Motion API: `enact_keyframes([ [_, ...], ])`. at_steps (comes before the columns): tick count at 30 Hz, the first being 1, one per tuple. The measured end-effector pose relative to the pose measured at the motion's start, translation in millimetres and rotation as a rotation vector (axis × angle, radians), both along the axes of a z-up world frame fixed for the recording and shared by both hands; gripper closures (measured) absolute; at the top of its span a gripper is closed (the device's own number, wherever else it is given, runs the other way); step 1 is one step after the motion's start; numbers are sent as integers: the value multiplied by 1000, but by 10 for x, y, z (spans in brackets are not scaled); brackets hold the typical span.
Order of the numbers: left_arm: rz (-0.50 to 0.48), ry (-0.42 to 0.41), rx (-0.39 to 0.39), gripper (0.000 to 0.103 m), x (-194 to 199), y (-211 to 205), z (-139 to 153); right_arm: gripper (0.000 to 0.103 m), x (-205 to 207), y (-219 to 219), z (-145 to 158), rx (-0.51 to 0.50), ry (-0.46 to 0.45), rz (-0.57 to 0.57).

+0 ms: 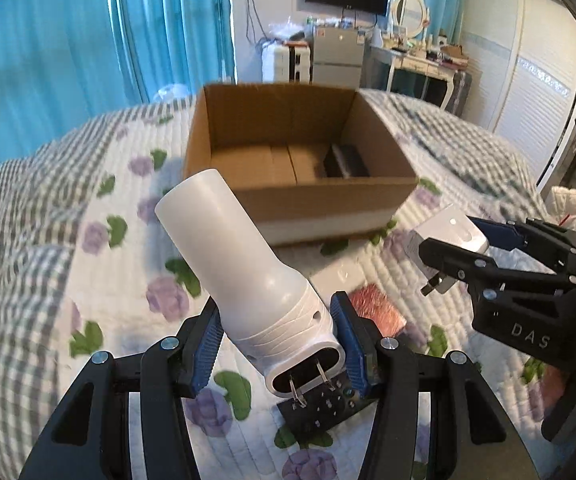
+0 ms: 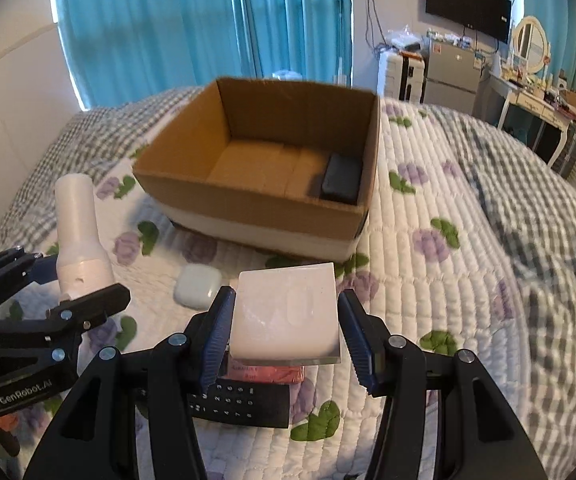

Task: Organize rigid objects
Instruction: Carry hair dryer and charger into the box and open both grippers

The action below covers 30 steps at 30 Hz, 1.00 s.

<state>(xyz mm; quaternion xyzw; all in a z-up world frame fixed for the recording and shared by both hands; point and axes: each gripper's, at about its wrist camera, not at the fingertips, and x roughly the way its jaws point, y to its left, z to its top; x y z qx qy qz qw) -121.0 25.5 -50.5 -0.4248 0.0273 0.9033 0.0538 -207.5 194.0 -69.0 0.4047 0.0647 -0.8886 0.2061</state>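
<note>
My left gripper is shut on a white cylindrical plug-in device with two metal prongs at its base, held above the quilt. It also shows in the right wrist view. My right gripper is shut on a white square charger, also seen in the left wrist view with its prongs pointing down. An open cardboard box stands ahead on the bed and holds a black case.
On the floral quilt below the grippers lie a black remote, a pink packet and a white earbud case. Blue curtains, a fridge and a dresser stand beyond the bed.
</note>
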Motion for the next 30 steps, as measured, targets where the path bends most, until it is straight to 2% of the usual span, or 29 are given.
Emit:
enact_keyframes([
  [7,-27,40,8,49,-249,-11,266,50,-100,-51,281,-2,53,11],
  [11,-44,62,-22,49,-515,-5,384,50,-299,-66,492,-55,75,0],
  [17,-69,76,-50,49,-1001,13,469,50,-667,-143,716,-78,112,1],
  [21,-117,51,-30,49,-1380,24,381,50,-944,-232,780,-63,137,2],
  [26,-157,27,-95,49,-1755,131,161,50,-1241,-279,714,-68,131,5],
  [30,-163,-20,-116,49,-1971,167,-65,51,-1483,-298,582,-60,114,10],
])
